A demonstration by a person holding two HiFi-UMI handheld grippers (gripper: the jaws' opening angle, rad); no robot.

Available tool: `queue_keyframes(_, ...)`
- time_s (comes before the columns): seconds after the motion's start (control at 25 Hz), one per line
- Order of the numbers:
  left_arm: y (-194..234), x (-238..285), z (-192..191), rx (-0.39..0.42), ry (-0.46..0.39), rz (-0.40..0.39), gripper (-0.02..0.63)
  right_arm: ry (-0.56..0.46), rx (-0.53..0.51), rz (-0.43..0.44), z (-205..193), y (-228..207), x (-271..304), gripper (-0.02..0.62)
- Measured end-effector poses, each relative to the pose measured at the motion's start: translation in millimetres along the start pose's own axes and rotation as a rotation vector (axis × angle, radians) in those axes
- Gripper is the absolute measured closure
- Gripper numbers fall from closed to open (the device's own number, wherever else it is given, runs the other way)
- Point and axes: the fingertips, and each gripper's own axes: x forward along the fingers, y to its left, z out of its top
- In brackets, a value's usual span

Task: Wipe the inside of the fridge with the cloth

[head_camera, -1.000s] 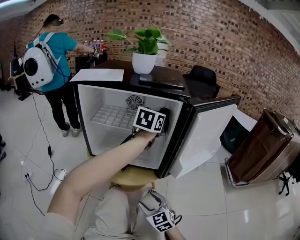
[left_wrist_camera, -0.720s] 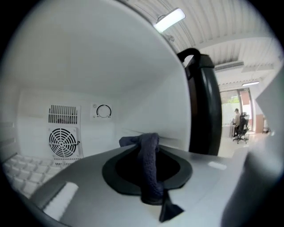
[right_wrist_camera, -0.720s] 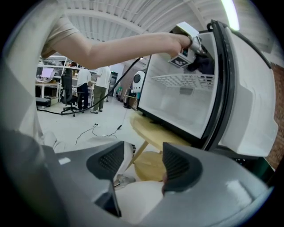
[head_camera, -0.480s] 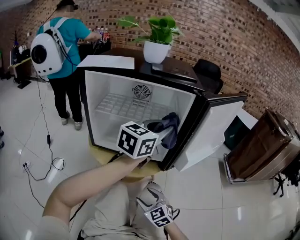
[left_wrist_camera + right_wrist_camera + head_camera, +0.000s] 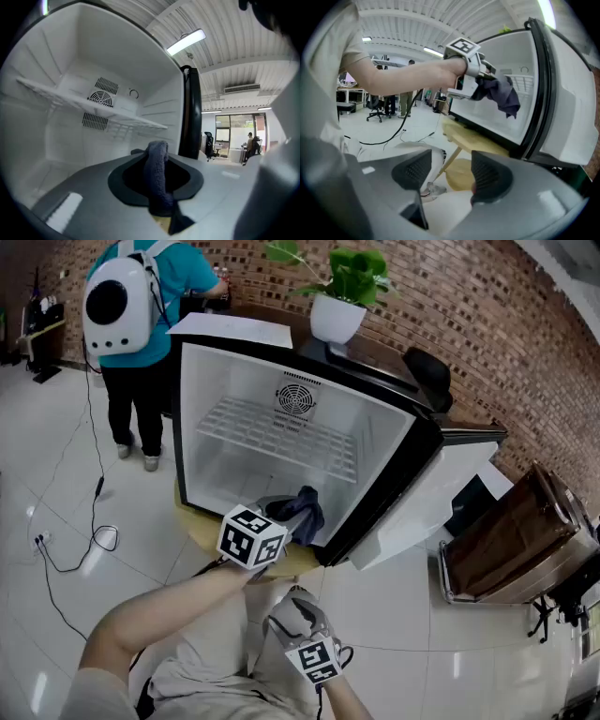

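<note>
The small fridge (image 5: 202, 381) stands open, its white inside bare but for a wire shelf (image 5: 281, 437). My left gripper (image 5: 274, 525) is at the front lip of the fridge floor, shut on a dark blue cloth (image 5: 300, 506). In the left gripper view the cloth (image 5: 156, 164) is pinched upright between the jaws, with the shelf (image 5: 70, 101) ahead and above. My right gripper (image 5: 293, 608) hangs low by the person's lap, outside the fridge. Its jaws have just been closing a little and stand open with nothing between them. From there the cloth (image 5: 501, 96) shows at the fridge mouth.
The fridge door (image 5: 422, 512) hangs open to the right. A potted plant (image 5: 342, 306) and papers sit on top. The fridge rests on a round wooden stool (image 5: 202, 532). A person with a white backpack (image 5: 117, 306) stands behind on the left; a brown case (image 5: 511, 540) lies at the right.
My left gripper has drawn back out of the fridge and down to its front lip, cloth still in it. The right gripper has stayed by the lap.
</note>
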Motion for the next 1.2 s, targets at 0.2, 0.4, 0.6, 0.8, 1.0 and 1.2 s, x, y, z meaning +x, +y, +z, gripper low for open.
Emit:
queue_keyframes(0.2,33,32,0,-0.054,-0.130,0.004,0.528,0.033,0.013,0.037,-21,12,6,0.325)
queue_keyframes(0.4,63,72,16,-0.131,-0.284,-0.034,0.528,0.063,0.036,0.062,-38,12,13,0.325)
queue_keyframes(0.6,80,104,30,-0.241,-0.348,-0.099,0.529,0.071,0.064,0.062,-49,12,20,0.325)
queue_keyframes(0.8,86,121,46,-0.272,-0.376,-0.149,0.529,0.077,0.095,0.082,-60,15,27,0.325)
queue_keyframes(1.0,88,138,52,-0.292,-0.377,-0.151,0.529,0.073,0.115,0.097,-70,19,33,0.334)
queue_keyframes(1.2,74,154,60,-0.270,-0.372,-0.181,0.529,0.071,0.129,0.103,-77,11,32,0.334)
